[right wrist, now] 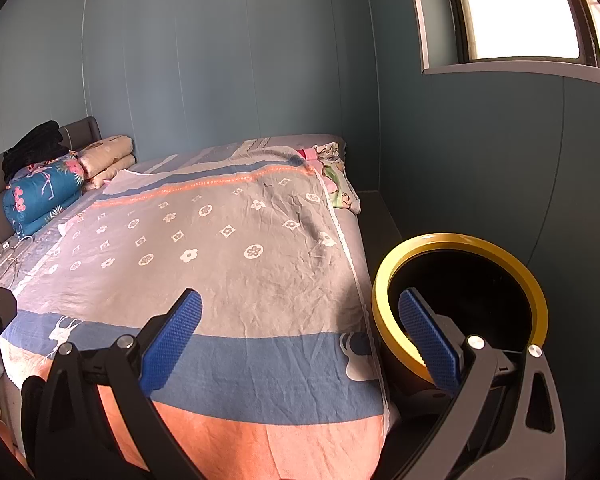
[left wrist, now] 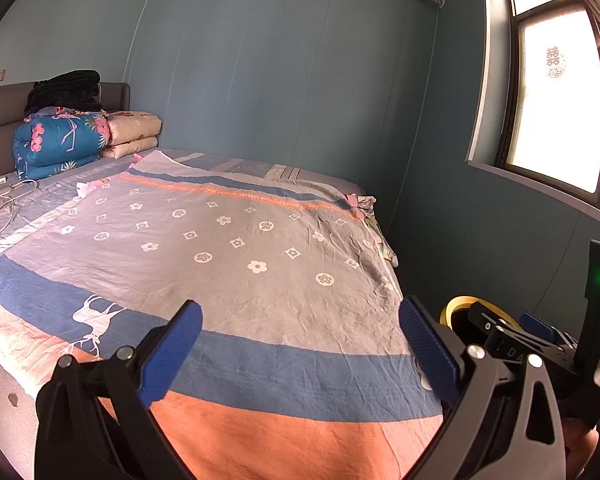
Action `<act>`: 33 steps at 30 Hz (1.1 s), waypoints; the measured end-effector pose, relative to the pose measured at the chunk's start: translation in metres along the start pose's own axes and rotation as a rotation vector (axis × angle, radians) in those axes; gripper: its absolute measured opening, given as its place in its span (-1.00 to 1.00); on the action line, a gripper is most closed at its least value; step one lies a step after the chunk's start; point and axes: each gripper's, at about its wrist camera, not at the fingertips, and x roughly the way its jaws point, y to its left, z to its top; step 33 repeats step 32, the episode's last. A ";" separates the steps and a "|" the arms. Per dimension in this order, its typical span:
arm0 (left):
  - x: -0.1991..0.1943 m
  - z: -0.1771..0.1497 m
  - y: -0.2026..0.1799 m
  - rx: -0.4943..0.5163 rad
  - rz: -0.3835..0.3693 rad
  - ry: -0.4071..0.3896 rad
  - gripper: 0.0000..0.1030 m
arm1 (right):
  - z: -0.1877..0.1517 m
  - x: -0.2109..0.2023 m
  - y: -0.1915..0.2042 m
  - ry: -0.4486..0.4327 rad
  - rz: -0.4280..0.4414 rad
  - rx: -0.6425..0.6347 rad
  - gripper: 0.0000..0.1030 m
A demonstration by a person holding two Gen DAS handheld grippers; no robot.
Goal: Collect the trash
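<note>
Both the left gripper (left wrist: pixel 300 344) and right gripper (right wrist: pixel 300 340) were spread wide, holding nothing, over the bed (left wrist: pixel 228 248). The gold-rimmed bin (right wrist: pixel 460 304) sat just right of the right gripper, its right finger overlapping the rim; no trash was visible ahead. Likely risks: that finger knocking the bin over, or pads snagging the wrinkled sheet.

Daylight from overexposed window (left wrist: pixel 556 92) warms bed (left wrist: pixel 220 260); walls dim; fisheye edges bent and vignetted; focus sharp.
</note>
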 end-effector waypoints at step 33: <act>0.010 -0.003 0.007 -0.014 -0.011 0.041 0.84 | -0.005 0.005 0.000 0.021 0.000 0.007 0.84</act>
